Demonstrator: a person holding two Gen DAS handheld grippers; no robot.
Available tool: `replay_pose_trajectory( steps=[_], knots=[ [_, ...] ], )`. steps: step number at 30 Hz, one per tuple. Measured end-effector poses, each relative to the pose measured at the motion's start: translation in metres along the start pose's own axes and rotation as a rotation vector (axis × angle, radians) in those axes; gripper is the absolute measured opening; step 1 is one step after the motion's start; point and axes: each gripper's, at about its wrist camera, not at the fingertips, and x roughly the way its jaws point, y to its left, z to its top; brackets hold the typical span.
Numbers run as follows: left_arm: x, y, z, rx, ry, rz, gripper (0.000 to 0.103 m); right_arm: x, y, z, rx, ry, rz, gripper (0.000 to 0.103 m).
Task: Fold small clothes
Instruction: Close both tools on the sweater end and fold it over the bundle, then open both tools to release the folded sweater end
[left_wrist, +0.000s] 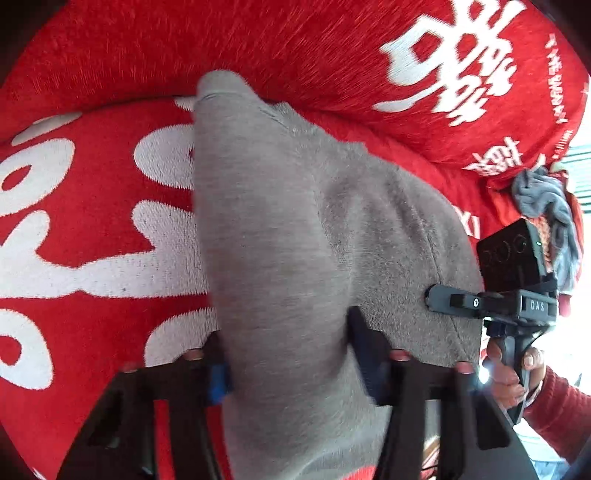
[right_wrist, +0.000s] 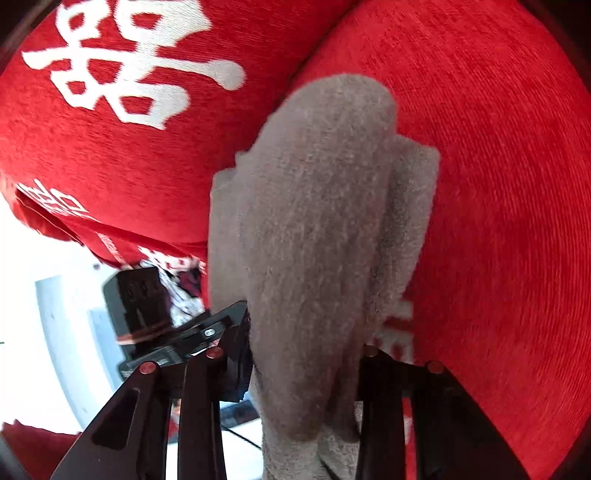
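A small grey fleece garment (left_wrist: 303, 229) lies partly lifted over a red sofa cover. My left gripper (left_wrist: 288, 354) is shut on the garment's near edge, and the cloth bulges between and over its black fingers. My right gripper (right_wrist: 306, 354) is shut on the same grey garment (right_wrist: 325, 206), which drapes forward from its jaws in folded layers. The right gripper also shows in the left wrist view (left_wrist: 491, 302) at the garment's right edge, with the hand holding it below.
The red cover with large white characters (left_wrist: 92, 229) spreads under the garment, and a red backrest cushion (left_wrist: 258, 44) rises behind. A pile of grey and red clothes (left_wrist: 546, 206) lies at the far right. A bright white floor (right_wrist: 55, 280) shows at the left.
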Motion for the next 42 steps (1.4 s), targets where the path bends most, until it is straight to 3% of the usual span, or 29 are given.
replay_pose_trajectory(
  steps=[10, 18, 26, 29, 31, 34, 37, 39, 41, 42],
  knots=[
    [-0.074, -0.005, -0.032, 0.016, -0.081, -0.081, 0.048, -0.008, 0.061, -0.038, -0.011, -0.005, 0.116, 0.036],
    [-0.133, 0.034, -0.083, 0.003, -0.122, -0.026, 0.048, 0.034, 0.092, -0.082, -0.037, 0.036, 0.158, 0.036],
    [-0.126, 0.09, -0.125, -0.068, -0.123, 0.033, 0.048, 0.098, 0.078, -0.102, -0.026, 0.098, 0.138, 0.036],
    [-0.112, 0.105, -0.134, -0.1, -0.119, 0.078, 0.049, 0.117, 0.076, -0.096, -0.013, 0.101, 0.076, 0.036],
    [-0.109, 0.115, -0.141, -0.12, -0.126, 0.152, 0.049, 0.113, 0.071, -0.092, -0.011, 0.077, -0.007, 0.036],
    [-0.121, 0.126, -0.15, -0.149, -0.158, 0.165, 0.049, 0.089, 0.069, -0.09, -0.015, 0.025, -0.092, 0.036],
    [-0.138, 0.132, -0.159, -0.164, -0.182, 0.245, 0.049, 0.056, 0.076, -0.095, -0.057, -0.029, -0.244, 0.036],
    [-0.149, 0.13, -0.163, -0.152, -0.195, 0.321, 0.049, 0.039, 0.085, -0.105, -0.097, -0.062, -0.337, 0.03],
    [-0.161, 0.132, -0.167, -0.148, -0.213, 0.325, 0.049, 0.033, 0.097, -0.115, -0.148, -0.076, -0.422, 0.012],
    [-0.166, 0.129, -0.169, -0.145, -0.221, 0.319, 0.049, 0.032, 0.106, -0.12, -0.182, -0.079, -0.459, 0.011]
  ],
)
